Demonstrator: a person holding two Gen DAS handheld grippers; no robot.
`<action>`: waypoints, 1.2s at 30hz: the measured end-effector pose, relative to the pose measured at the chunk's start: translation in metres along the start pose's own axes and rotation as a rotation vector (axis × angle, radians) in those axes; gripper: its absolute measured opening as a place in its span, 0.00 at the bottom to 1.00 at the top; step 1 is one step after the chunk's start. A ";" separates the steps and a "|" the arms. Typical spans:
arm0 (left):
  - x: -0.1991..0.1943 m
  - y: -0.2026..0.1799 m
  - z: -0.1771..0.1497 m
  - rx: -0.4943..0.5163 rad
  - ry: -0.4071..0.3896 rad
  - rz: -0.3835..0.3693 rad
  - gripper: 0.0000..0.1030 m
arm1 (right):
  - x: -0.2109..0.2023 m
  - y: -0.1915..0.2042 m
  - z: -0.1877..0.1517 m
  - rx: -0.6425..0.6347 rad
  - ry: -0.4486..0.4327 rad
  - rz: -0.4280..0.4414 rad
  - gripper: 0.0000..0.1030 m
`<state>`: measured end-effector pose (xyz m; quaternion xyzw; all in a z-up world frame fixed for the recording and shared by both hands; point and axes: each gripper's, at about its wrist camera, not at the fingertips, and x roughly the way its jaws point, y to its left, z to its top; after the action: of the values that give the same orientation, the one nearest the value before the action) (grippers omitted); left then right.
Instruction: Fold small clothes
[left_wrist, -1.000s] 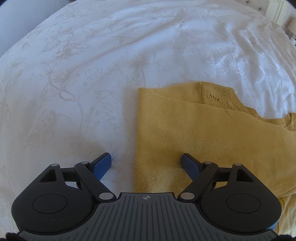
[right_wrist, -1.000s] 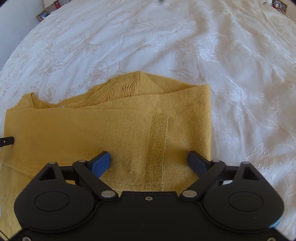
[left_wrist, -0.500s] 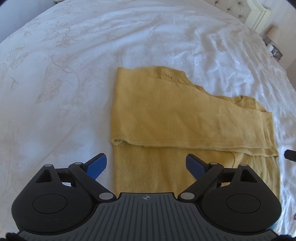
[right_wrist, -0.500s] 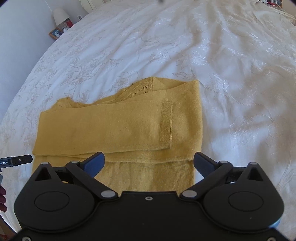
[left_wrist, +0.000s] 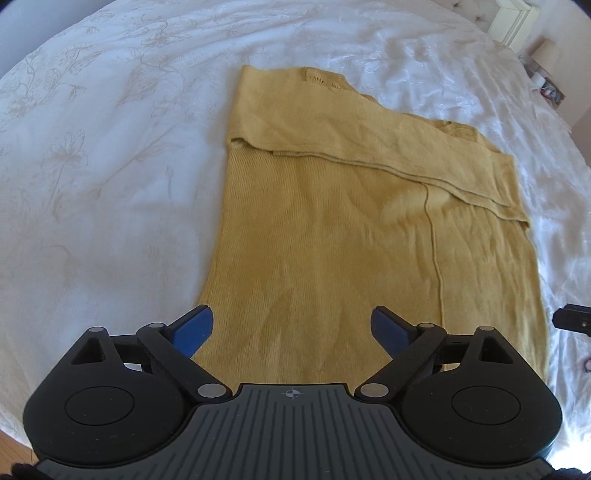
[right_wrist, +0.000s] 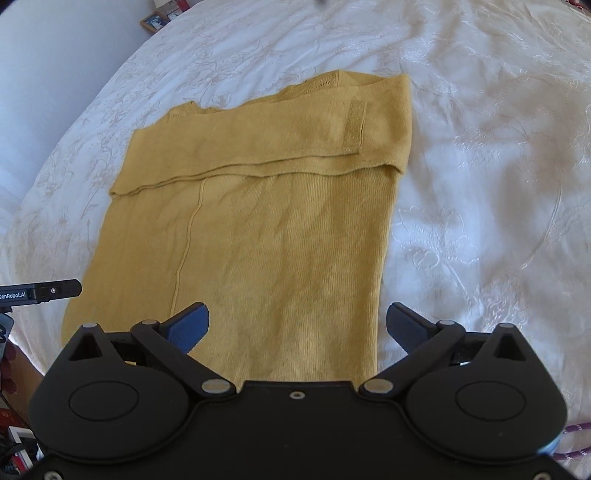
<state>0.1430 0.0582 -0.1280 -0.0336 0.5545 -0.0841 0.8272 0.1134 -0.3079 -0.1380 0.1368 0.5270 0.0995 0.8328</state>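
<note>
A: Where is the garment?

B: A mustard-yellow knit sweater (left_wrist: 332, 258) lies flat on the white embroidered bedspread (left_wrist: 92, 166). In the left wrist view it fills the centre and runs toward 1 o'clock. In the right wrist view it sits at the centre and stretches toward 11 o'clock.

A: Is it folded at all?

B: Partly. Its far part carries a folded-over band (right_wrist: 277, 140) that crosses the full width of the body. In the right wrist view a ribbed cuff (right_wrist: 355, 125) lies on that band toward 1 o'clock. A vertical seam line (right_wrist: 184, 240) runs down the lower body at about 10 o'clock in that view.

A: And the left gripper?

B: The left gripper (left_wrist: 291, 328) hovers over the near hem, its blue-tipped fingers (left_wrist: 192, 326) spread wide with nothing between them. The left tip is at the sweater's left edge, the right tip over the knit.

A: The right one?

B: The right gripper (right_wrist: 297, 325) also has its fingers (right_wrist: 186, 325) spread apart and holds nothing. One tip is above the fabric; the other is past the sweater's right edge, over the bedspread.

A: Anything else in sight?

B: A lamp (left_wrist: 546, 55) stands beyond the bed at 1 o'clock in the left wrist view, and a framed picture (right_wrist: 155, 20) shows at 11 o'clock in the right wrist view.
</note>
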 end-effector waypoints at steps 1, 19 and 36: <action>-0.002 -0.002 -0.008 -0.008 0.003 0.006 0.90 | -0.001 0.000 -0.005 -0.008 0.008 0.007 0.99; -0.023 -0.010 -0.081 0.034 0.025 0.018 0.90 | -0.029 0.003 -0.077 0.018 0.026 0.012 0.99; -0.048 0.040 -0.131 0.062 -0.059 0.009 0.80 | -0.058 0.044 -0.132 0.078 -0.060 -0.079 0.99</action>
<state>0.0084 0.1106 -0.1401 -0.0080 0.5273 -0.0966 0.8441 -0.0321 -0.2683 -0.1281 0.1512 0.5104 0.0418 0.8455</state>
